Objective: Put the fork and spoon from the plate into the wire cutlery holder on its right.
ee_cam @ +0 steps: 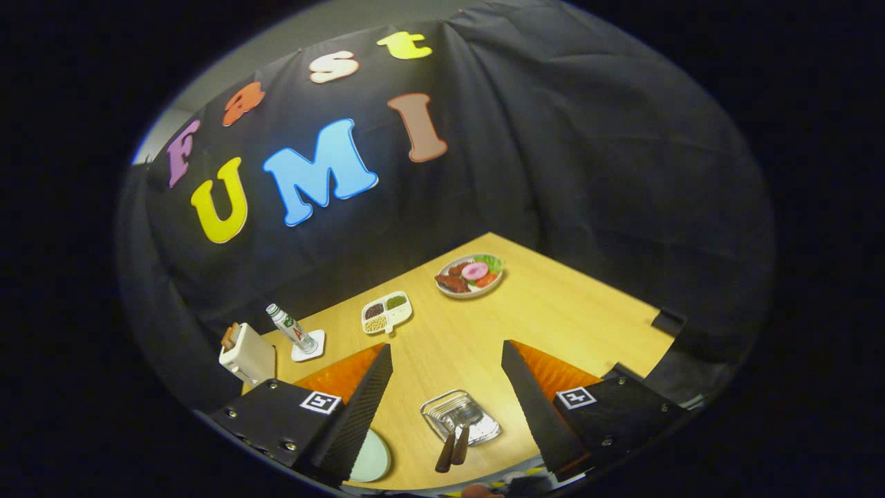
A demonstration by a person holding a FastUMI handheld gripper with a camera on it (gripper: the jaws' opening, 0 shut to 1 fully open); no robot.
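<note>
While the gripper (446, 401) gapes wide, empty: wire cutlery holder (460, 416) between its fingers, fork and spoon (453, 446) inside, plate (371, 458) alongside

no readable labels, bottle (292, 329) print illegible

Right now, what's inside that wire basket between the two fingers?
The wire cutlery holder holds two utensils: brown handles stick out over its near rim, metal heads lie inside. Which is fork or spoon is unclear. The gripper hangs open above.
</note>
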